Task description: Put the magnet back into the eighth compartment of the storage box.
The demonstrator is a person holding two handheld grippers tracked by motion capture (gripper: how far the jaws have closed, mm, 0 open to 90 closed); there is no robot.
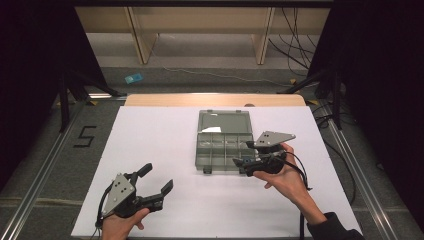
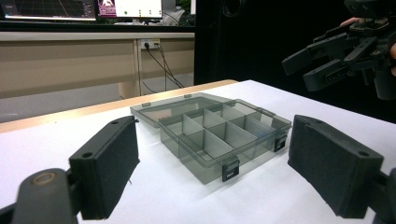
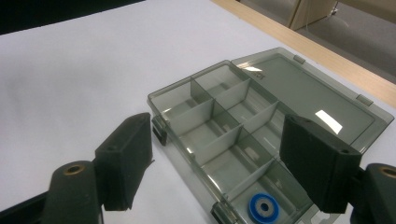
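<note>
I have the right gripper point(image 1: 246, 154) hovering over the near right corner of the organiser box point(image 1: 223, 145), which sits open near the middle of the white surface point(image 1: 150, 150), its lid point(image 3: 303, 93) lying flat behind it. A small blue ring point(image 3: 261, 207) rests in the corner compartment closest to that gripper. My right fingers point(image 3: 128, 158) are spread with nothing between them, so I judge that the ring is already dropped in and the step now is to get clear of the box. To do that well, I'd lift straight up before pulling back, keeping the spread fingers away from the thin dividers and the front latches point(image 2: 230, 169), since a nudge there could slide the light box across the paper. The right hand point(image 1: 285, 175) holds its gripper roughly level, pointing leftward across the front of the box with the palm underneath. The left gripper point(image 1: 156, 183) waits well apart at the near left of the surface, aimed toward the box, its fingers point(image 2: 107, 163) spread wide and empty, the left hand point(image 1: 120, 225) low at the edge.
</note>
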